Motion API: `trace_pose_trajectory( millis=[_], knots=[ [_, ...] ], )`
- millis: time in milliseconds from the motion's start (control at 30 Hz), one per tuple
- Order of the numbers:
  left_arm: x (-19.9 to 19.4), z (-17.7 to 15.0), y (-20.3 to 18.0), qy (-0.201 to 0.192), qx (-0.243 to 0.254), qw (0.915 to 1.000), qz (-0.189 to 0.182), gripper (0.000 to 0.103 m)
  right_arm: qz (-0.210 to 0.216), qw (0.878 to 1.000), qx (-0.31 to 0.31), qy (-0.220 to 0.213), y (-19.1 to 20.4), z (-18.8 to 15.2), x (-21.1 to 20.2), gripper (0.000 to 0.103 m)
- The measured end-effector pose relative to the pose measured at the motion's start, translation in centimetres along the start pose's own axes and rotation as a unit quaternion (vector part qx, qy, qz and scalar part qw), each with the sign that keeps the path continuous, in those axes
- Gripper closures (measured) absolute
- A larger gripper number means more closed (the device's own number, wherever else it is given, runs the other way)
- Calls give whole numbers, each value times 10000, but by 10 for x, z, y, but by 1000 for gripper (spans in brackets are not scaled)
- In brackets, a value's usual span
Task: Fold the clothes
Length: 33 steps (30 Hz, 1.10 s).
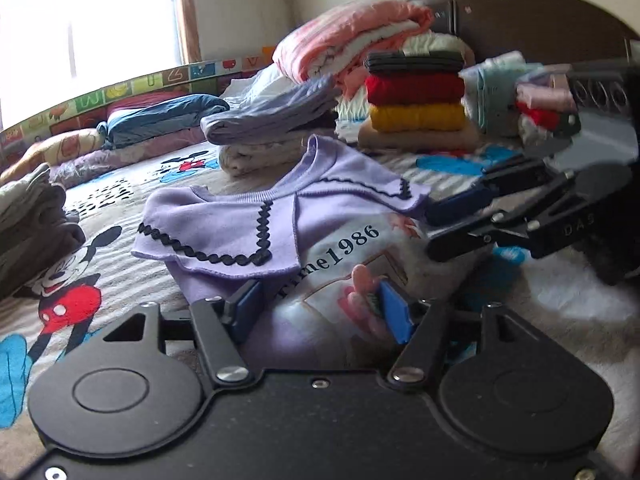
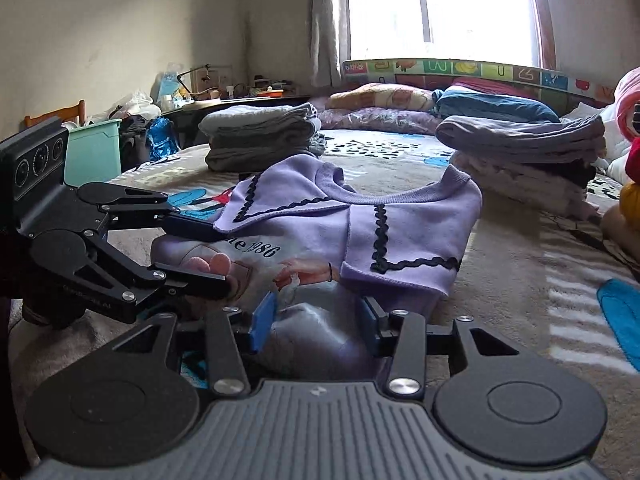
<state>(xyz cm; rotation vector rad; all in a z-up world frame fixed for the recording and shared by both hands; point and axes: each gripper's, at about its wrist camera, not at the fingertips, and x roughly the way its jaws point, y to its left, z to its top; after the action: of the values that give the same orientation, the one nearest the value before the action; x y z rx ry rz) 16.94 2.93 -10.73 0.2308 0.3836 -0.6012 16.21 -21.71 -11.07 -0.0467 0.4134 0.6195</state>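
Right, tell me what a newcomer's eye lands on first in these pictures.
First, the lilac top with black wavy trim and "Time 1986" print, folded at the centre of the cartoon bedspread, both open tools, the left tool and the right tool, at its near edge. Then the black, red and yellow folded stack near the headboard.

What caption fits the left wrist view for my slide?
Both open grippers, left and right, at a folded lilac sweatshirt on a cartoon-print bed cover, stacks of folded clothes behind.
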Motion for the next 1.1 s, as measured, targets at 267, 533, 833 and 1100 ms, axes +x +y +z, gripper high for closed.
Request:
trace_pose_trajectory(
  millis=[267, 533, 833, 1100],
  knots=[
    [-39, -3, 48, -204, -2984, 9531, 465, 18, -44, 9749, 2150, -578, -29, -7, -40, 21],
    [0, -19, 60, 400, -4240, 9048, -29, 16, 284, 9141, 4037, -255, -71, -33, 1, 15],
    [36, -9, 65, 429, -4490, 8923, -197, 18, 301, 9202, 3900, 123, -72, -18, 42, 18],
    [25, -15, 62, 451, -5094, 8587, -343, 37, 391, 8910, 4523, -19, -71, -24, 44, 47]
  ],
)
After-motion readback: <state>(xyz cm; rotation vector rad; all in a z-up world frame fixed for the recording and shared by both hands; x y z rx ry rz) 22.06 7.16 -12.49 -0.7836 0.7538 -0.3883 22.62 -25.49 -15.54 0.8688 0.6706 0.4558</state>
